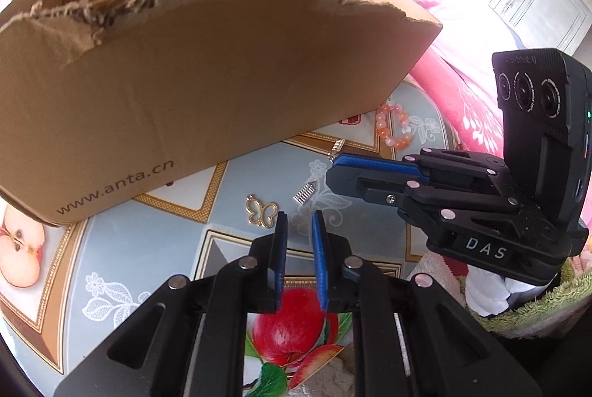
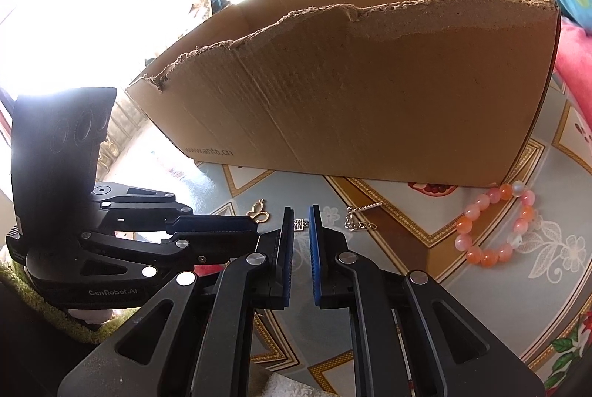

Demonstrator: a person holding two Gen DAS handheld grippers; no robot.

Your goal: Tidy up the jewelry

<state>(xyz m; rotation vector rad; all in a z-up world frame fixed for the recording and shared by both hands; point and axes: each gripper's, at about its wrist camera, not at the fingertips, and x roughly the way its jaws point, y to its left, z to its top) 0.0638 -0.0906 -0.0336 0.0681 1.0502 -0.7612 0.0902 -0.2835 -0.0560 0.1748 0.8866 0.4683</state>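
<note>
Left gripper (image 1: 299, 217) nearly closed, empty, lower centre. Right gripper (image 2: 301, 212) likewise, narrow gap, nothing held. Bead bracelet (image 2: 495, 225) right of frame on table (image 2: 462, 304), near cardboard box (image 2: 370, 101). Butterfly pendant (image 1: 262, 210) beside left fingertips.

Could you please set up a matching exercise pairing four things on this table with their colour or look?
Column one:
1. bead bracelet
2. butterfly pendant
3. cardboard box
4. comb-shaped charm

Column two:
a. brown, with a torn top edge and a web address printed on its side
b. silver, with fine parallel teeth
c. gold outline
d. orange, pink and white

Pairs: 1-d, 2-c, 3-a, 4-b.
</note>
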